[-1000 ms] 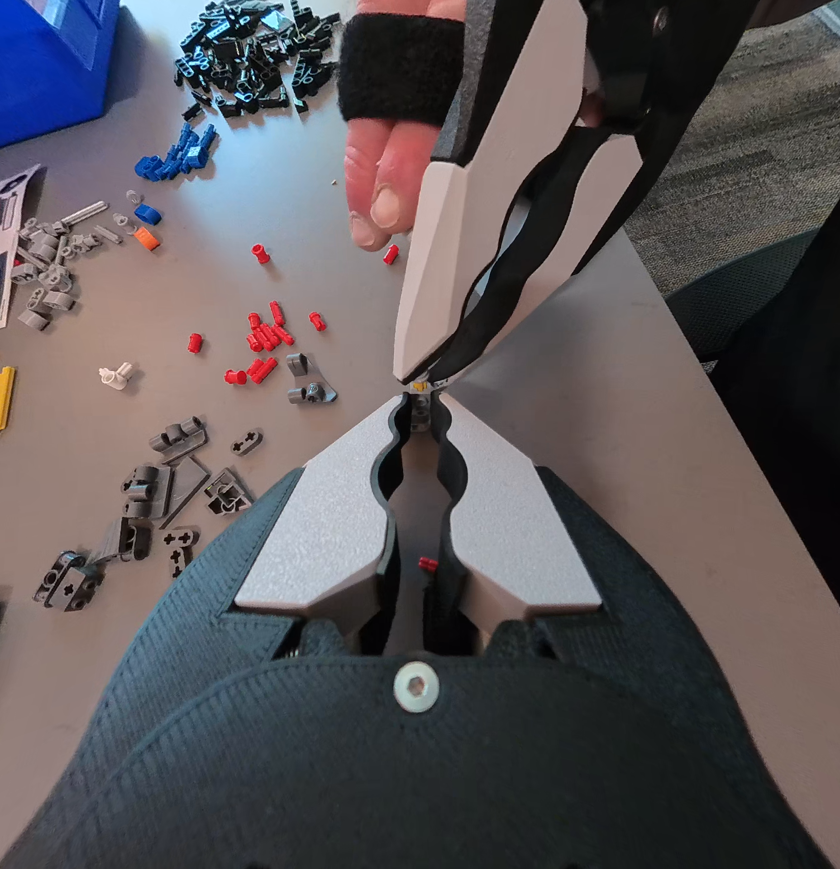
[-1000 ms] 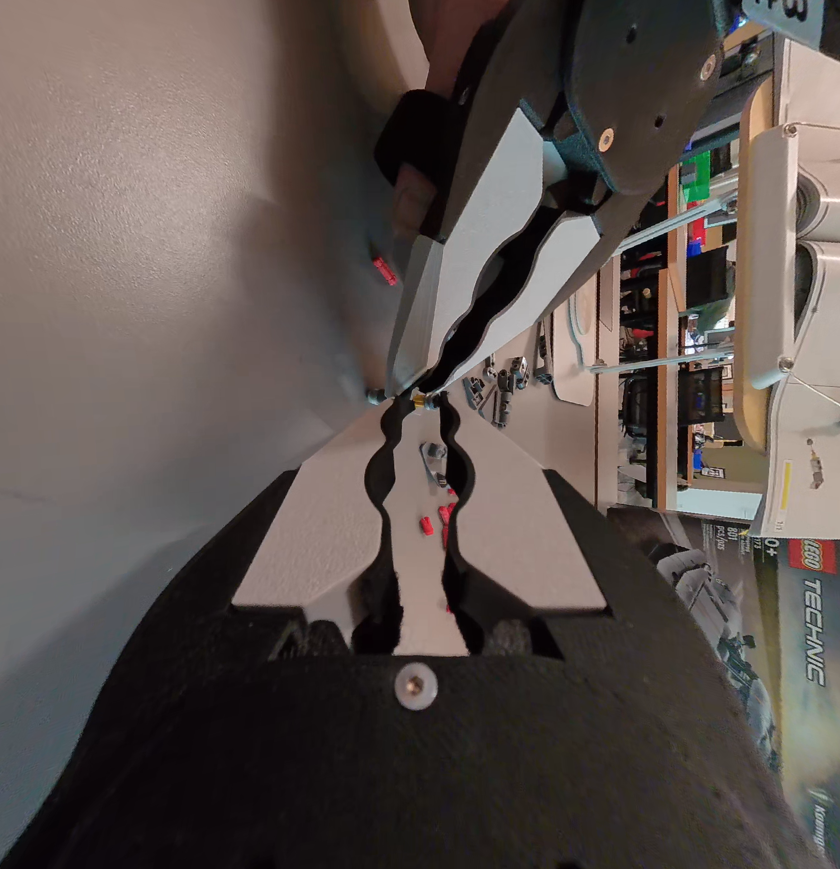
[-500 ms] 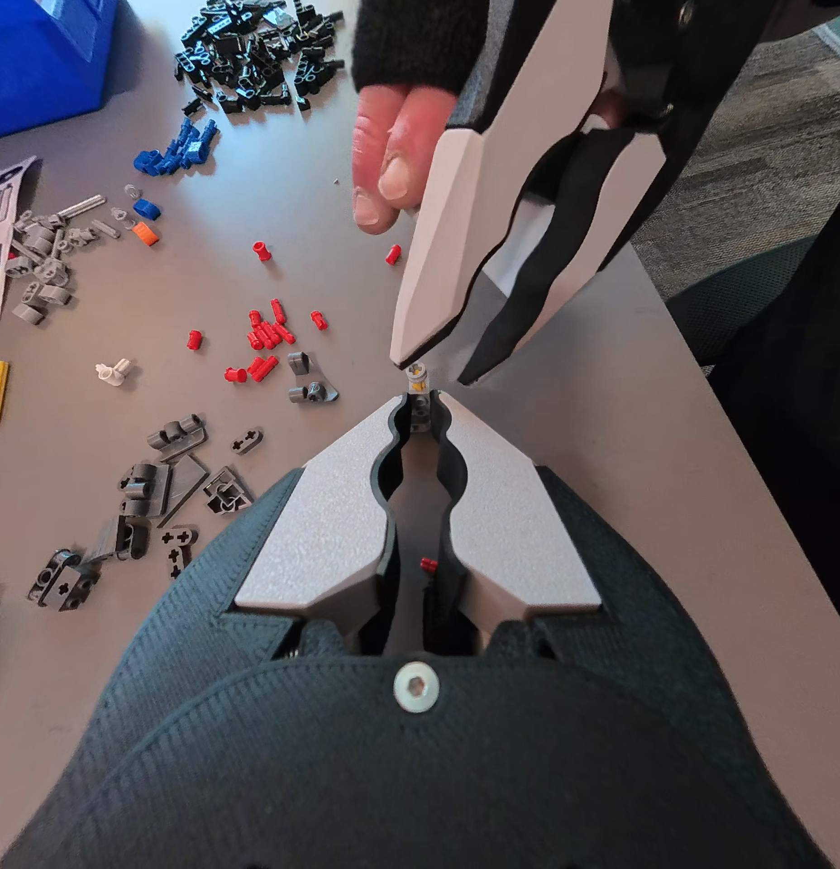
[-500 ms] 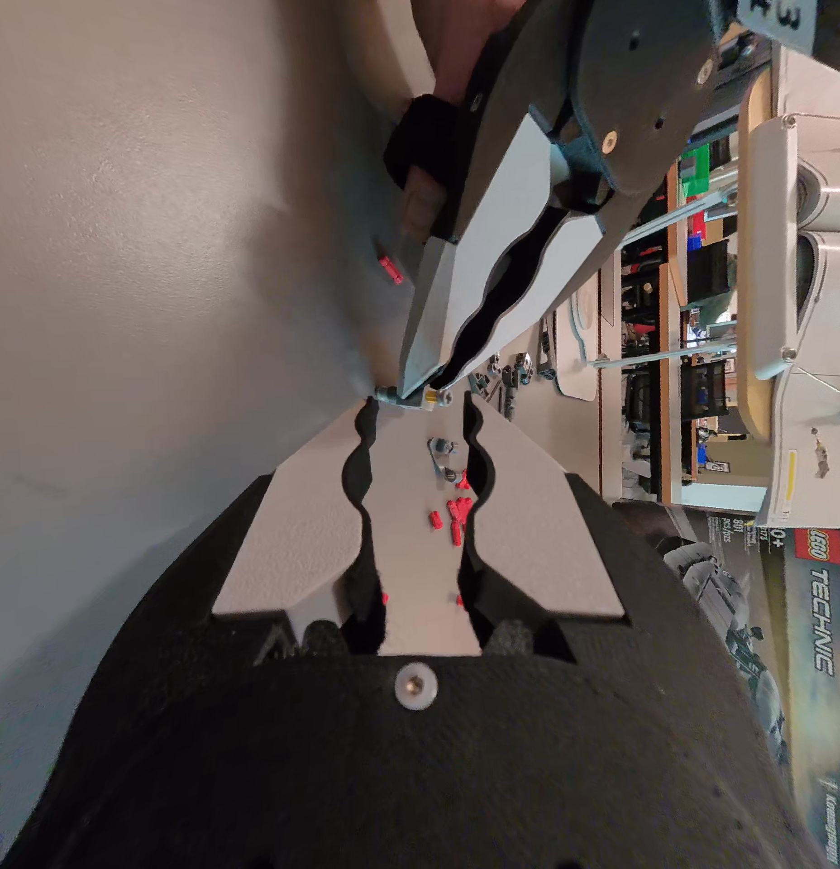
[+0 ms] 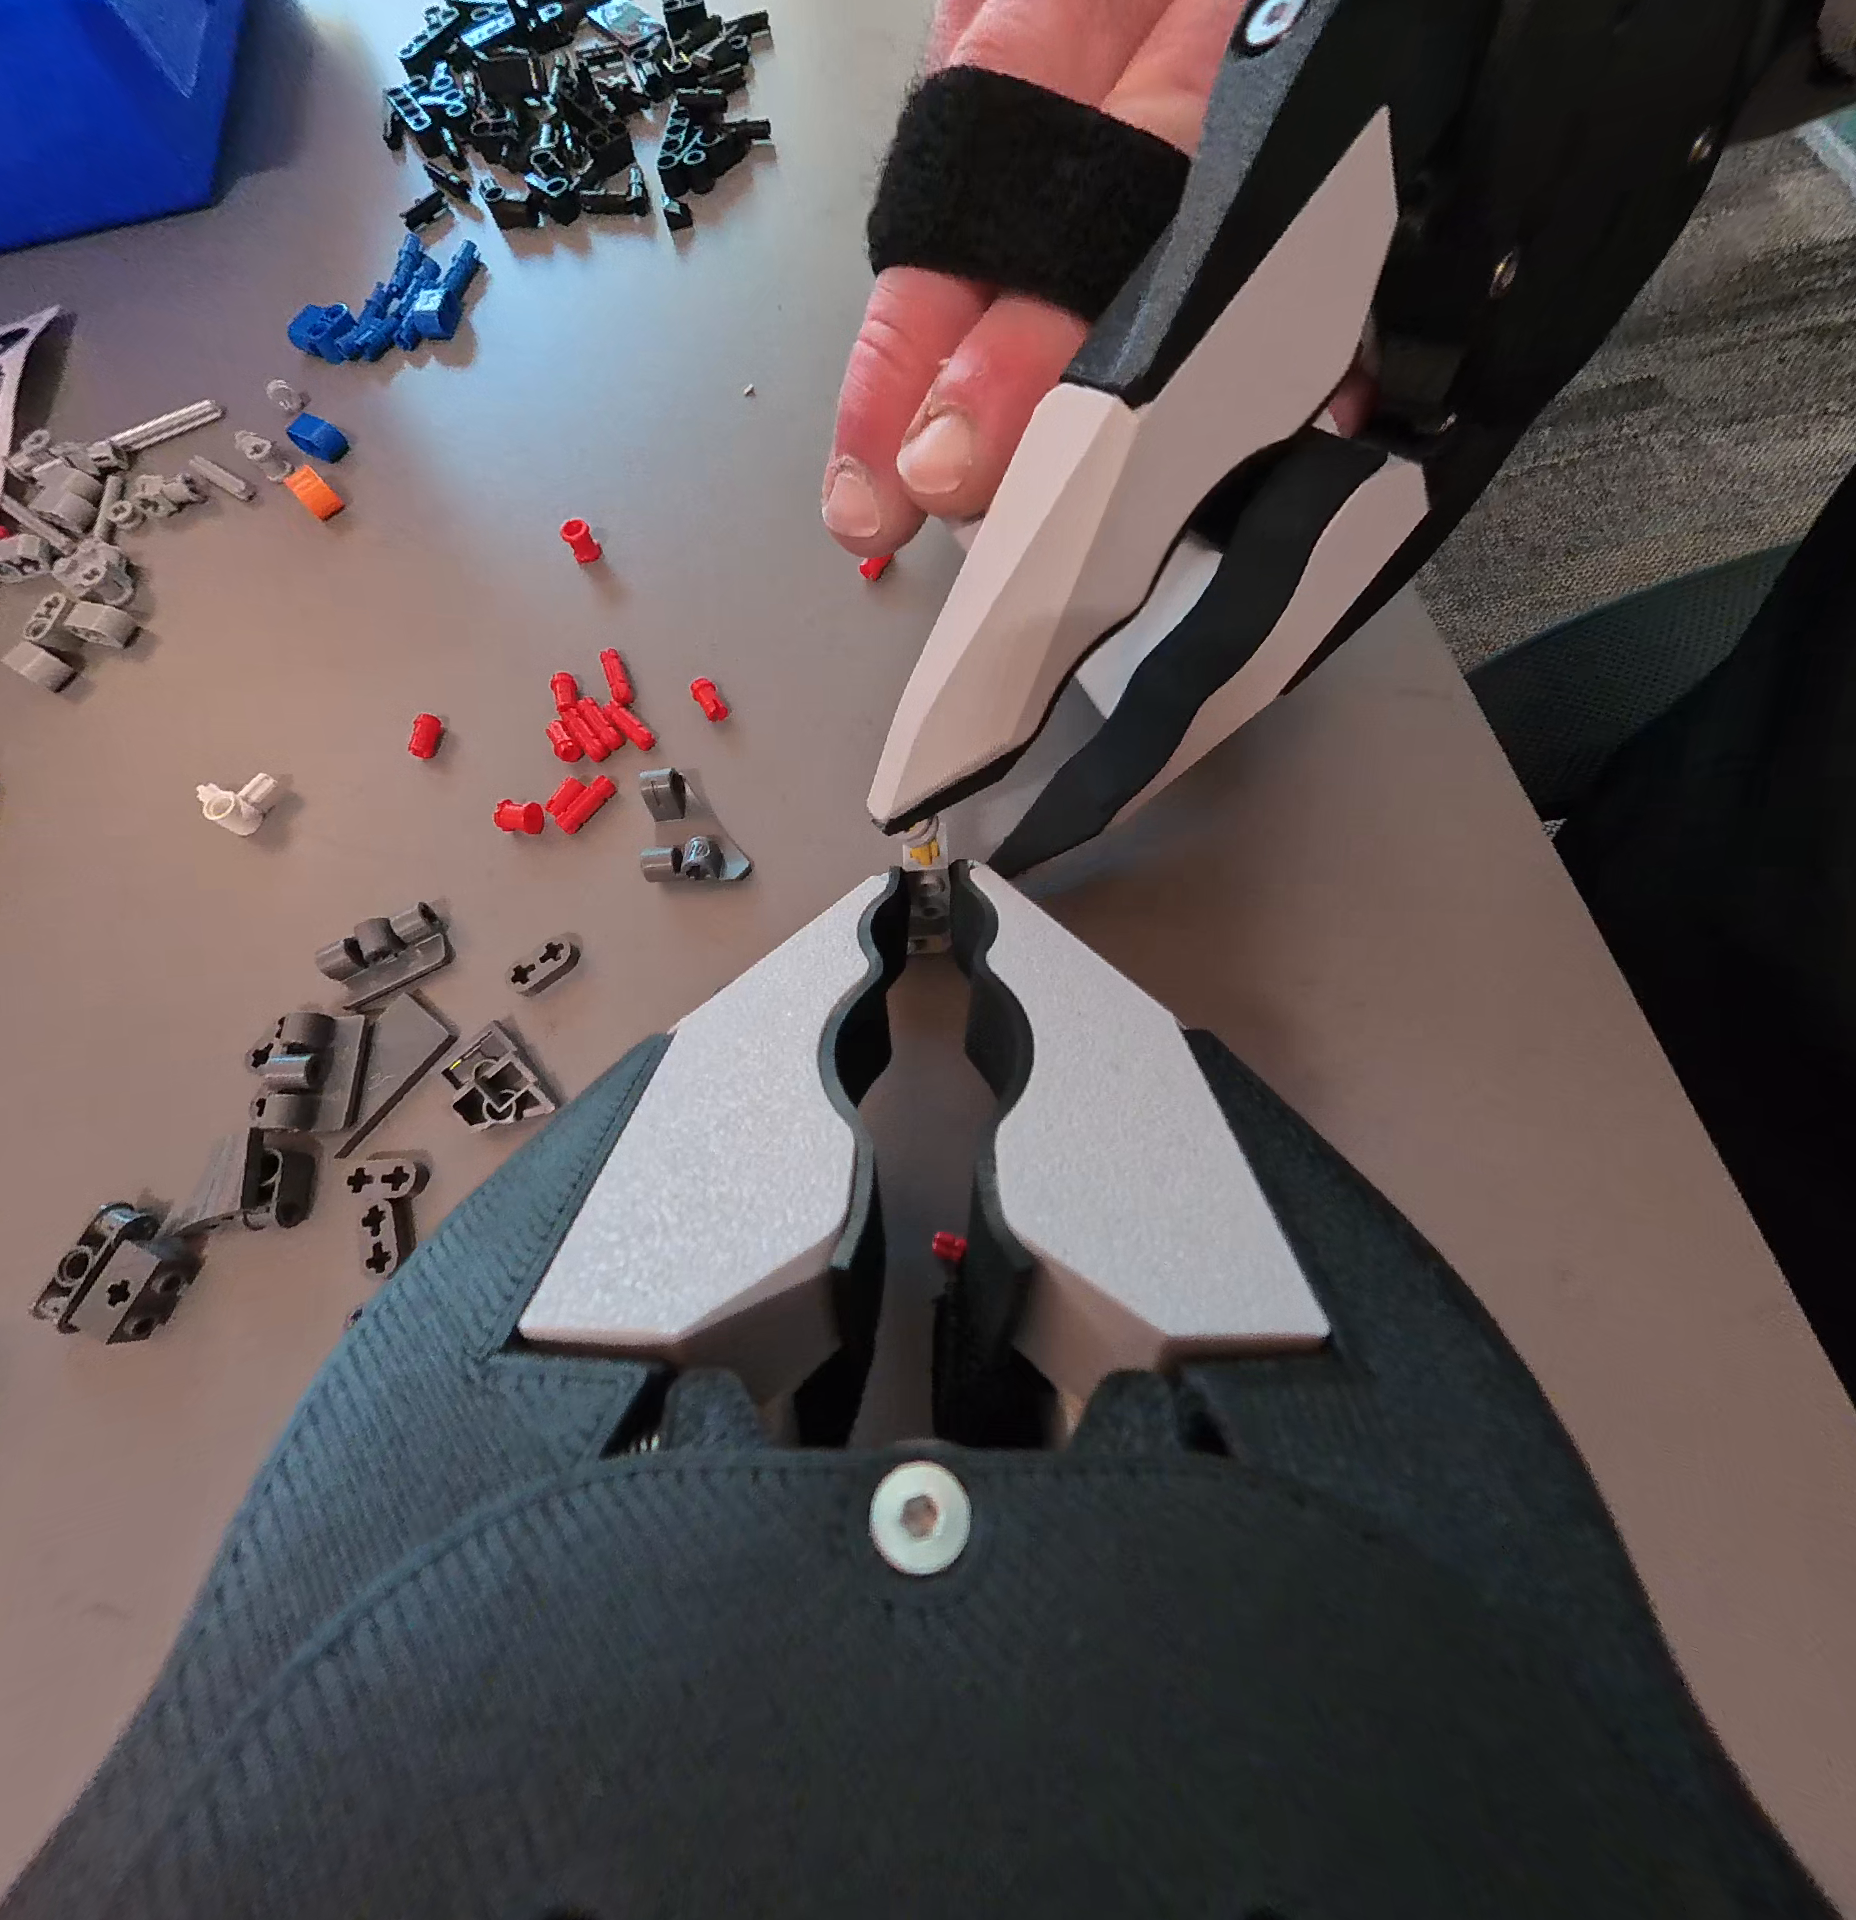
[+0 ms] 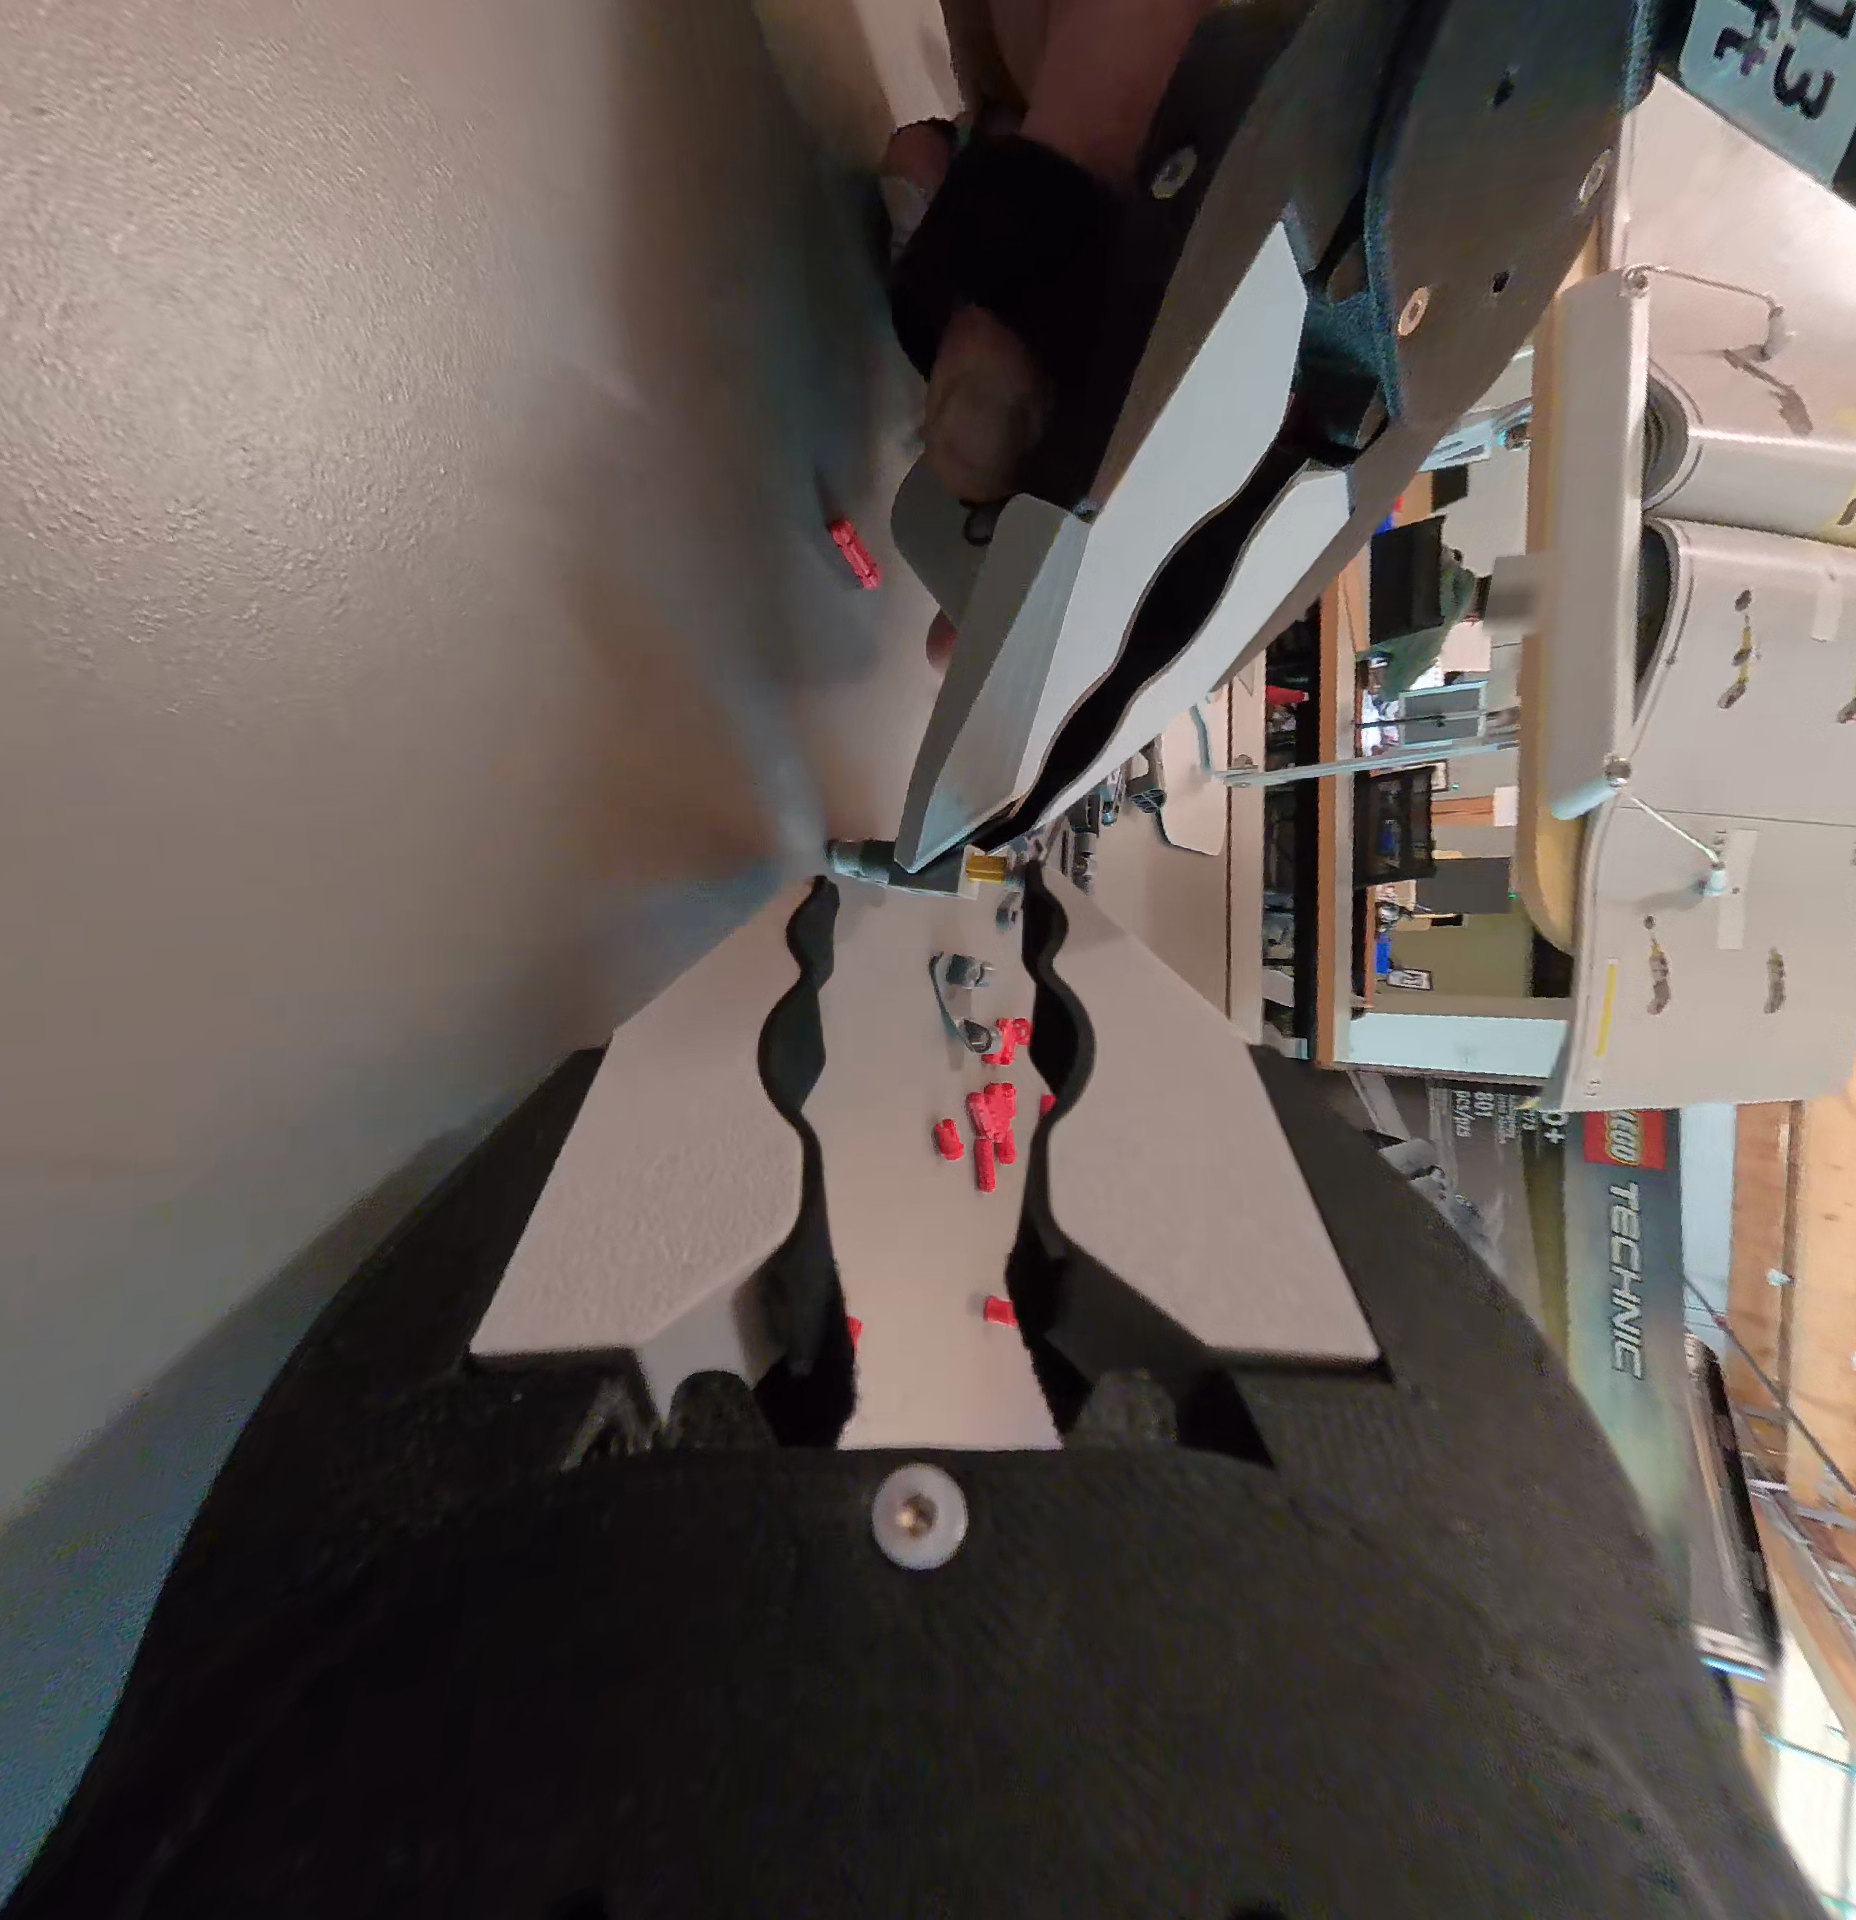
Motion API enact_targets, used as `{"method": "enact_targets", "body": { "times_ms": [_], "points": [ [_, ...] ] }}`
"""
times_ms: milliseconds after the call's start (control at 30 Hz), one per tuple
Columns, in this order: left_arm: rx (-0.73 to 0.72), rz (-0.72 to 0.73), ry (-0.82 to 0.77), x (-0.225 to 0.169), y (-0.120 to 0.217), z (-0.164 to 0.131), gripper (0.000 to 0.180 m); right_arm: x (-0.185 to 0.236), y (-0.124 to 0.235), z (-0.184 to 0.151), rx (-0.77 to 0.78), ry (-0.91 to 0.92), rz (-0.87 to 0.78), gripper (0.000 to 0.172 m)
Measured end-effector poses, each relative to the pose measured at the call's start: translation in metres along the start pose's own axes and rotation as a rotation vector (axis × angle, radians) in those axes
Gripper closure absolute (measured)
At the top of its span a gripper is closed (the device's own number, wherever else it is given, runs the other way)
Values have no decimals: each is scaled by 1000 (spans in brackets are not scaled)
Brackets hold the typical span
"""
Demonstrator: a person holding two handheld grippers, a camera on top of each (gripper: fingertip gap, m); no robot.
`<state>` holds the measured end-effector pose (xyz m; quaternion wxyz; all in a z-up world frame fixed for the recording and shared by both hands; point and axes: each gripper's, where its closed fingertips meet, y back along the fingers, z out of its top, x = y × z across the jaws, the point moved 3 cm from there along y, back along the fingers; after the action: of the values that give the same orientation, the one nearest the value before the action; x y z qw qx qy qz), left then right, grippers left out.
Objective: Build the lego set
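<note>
- Pinching tight, the left gripper [image 5: 929, 904] has its two grey fingertips pressed on a small grey plastic building-brick piece with a yellow pin [image 5: 926, 854], held above the grey table [image 5: 1319, 1039].
- Right gripper [image 6: 929, 883] stands wide, jaws apart, tips just beside that piece at its 12 o'clock, one tip touching its end.
- Loose red plastic pins [image 5: 588, 727] lie at 10 o'clock of the left gripper; dark grey brick parts [image 5: 311, 1060] at 9 o'clock.

**Setting: office/lab workspace**

Grey table [image 5: 1267, 1039] strewn with sorted toy bricks: black pile [image 5: 571, 94] at top, red pins [image 5: 591, 727] mid-left. Carpet [image 5: 1734, 343] upper right. Shelving and desks [image 6: 1423, 779] at right of the right wrist view.
</note>
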<state>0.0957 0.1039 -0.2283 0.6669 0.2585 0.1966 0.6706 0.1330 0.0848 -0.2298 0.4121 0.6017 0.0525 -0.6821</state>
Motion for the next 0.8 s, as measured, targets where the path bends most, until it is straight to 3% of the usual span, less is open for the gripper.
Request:
{"method": "enact_targets", "body": {
  "times_ms": [500,800],
  "points": [
    [2,14,2,1,1,-1,174,-4,-4,0,82,192,-201,156],
    [2,18,5,1,0,-1,174,-2,-5,0,102,225,-247,159]
  ]
}}
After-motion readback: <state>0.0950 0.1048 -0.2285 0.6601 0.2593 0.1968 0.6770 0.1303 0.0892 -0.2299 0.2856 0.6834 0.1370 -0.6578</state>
